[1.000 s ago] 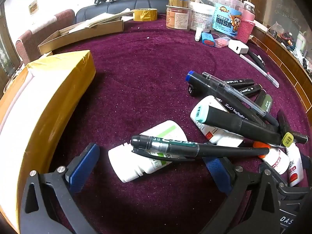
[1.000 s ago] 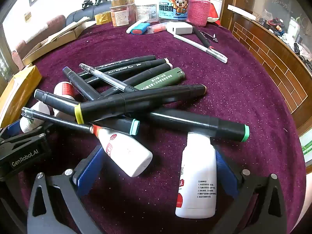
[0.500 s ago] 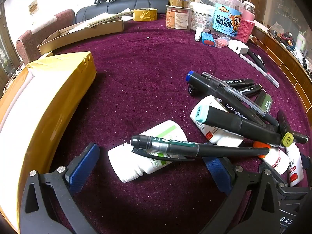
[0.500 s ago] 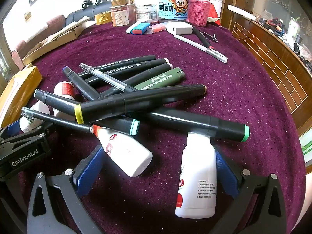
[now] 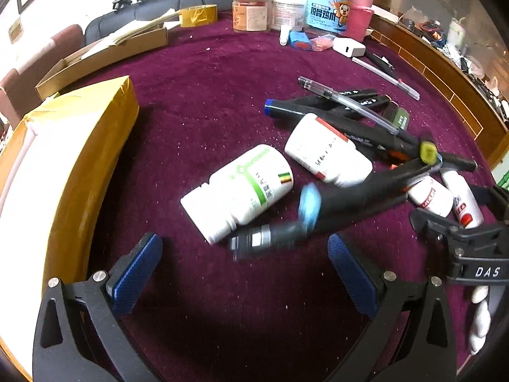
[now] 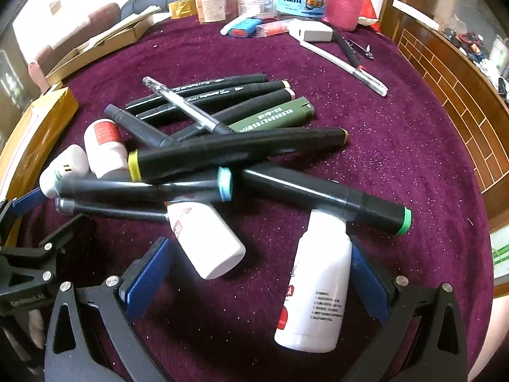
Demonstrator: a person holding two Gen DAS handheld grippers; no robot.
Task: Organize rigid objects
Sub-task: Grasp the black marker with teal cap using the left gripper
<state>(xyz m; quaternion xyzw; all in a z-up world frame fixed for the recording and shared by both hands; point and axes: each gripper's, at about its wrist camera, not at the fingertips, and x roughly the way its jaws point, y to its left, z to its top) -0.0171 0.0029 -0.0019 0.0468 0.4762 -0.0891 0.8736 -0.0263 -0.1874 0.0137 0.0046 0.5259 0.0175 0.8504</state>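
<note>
On the purple felt tabletop, a heap of black marker pens and small white plastic bottles is seen. The left gripper is held low over the felt with its blue-padded fingers spread wide and nothing between them. Just ahead of it a white pill bottle with a green-striped label is laid on its side, and a blurred grey-tipped black pen is seen between that bottle and the gripper's opening. To the left, a yellow-taped cardboard parcel is placed. The right gripper is likewise spread apart; a white bottle with a red-marked label is lain against its right pad, while a second white bottle with red print is tilted just ahead of its left pad.
</note>
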